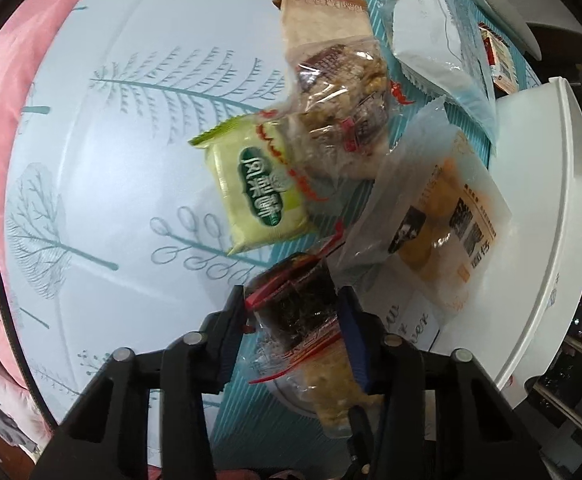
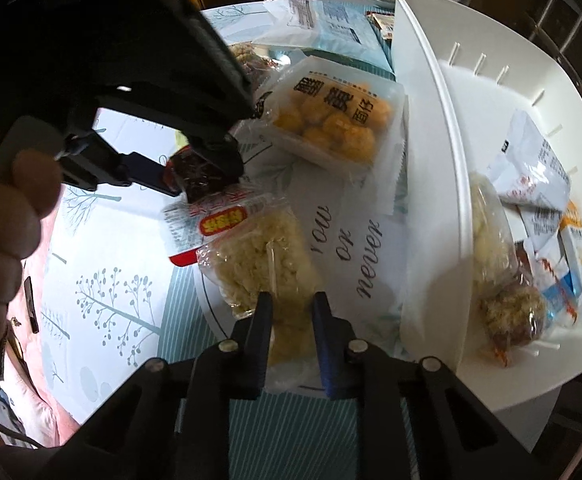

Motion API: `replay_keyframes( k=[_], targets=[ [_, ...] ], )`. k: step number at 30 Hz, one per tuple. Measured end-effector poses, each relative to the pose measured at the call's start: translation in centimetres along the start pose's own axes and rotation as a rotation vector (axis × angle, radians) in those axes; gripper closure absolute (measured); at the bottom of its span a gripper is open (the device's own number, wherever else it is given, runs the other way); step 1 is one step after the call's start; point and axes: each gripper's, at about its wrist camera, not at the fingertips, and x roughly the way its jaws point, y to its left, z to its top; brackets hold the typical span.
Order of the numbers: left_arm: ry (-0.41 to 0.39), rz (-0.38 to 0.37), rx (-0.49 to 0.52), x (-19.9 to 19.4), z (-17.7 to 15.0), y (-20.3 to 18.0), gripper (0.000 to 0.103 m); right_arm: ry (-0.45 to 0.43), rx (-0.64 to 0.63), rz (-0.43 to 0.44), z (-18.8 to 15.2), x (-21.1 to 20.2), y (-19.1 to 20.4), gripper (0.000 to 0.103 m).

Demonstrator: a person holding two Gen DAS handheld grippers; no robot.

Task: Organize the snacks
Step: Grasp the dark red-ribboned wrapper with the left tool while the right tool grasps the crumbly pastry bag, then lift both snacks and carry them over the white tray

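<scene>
My left gripper (image 1: 293, 300) is shut on a dark, red-trimmed snack packet (image 1: 291, 296); it also shows in the right wrist view (image 2: 199, 178). My right gripper (image 2: 289, 304) is shut on a clear packet of pale puffed-rice bar (image 2: 267, 256), which also shows below the dark packet in the left wrist view (image 1: 331, 396). The two packets touch. On the table lie a green packet (image 1: 259, 196), a clear nut-bar packet (image 1: 343, 112), and a tray pack of yellow balls (image 2: 331, 124). The white bin (image 2: 443, 184) at right holds several packets.
A tan packet (image 1: 323, 20) and a white and blue bag (image 1: 431, 36) lie at the far side. The tablecloth (image 1: 111, 160) has a tree print. A pink cushion (image 1: 7, 92) borders the table at left. A white dish (image 1: 503, 8) sits far right.
</scene>
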Motion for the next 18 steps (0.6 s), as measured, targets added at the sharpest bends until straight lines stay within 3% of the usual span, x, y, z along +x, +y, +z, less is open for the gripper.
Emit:
replay_keyframes(
  k=[4, 13, 18],
  targets=[
    [-0.024, -0.015, 0.022, -1.1, -1.1, 0.6, 0.075, 0.018, 0.049, -0.006, -1.0, -0.6, -0.3, 0.086],
    [-0.052, -0.050, 0.073, -3.6, -5.3, 3.2, 0.076, 0.047, 0.179, 0.011, -3.8, -1.4, 0.7, 0.092],
    [-0.066, -0.069, 0.101, -5.1, -7.9, 6.4, 0.076, 0.033, 0.224, -0.005, -4.7, -2.4, 2.0, 0.096]
  ],
)
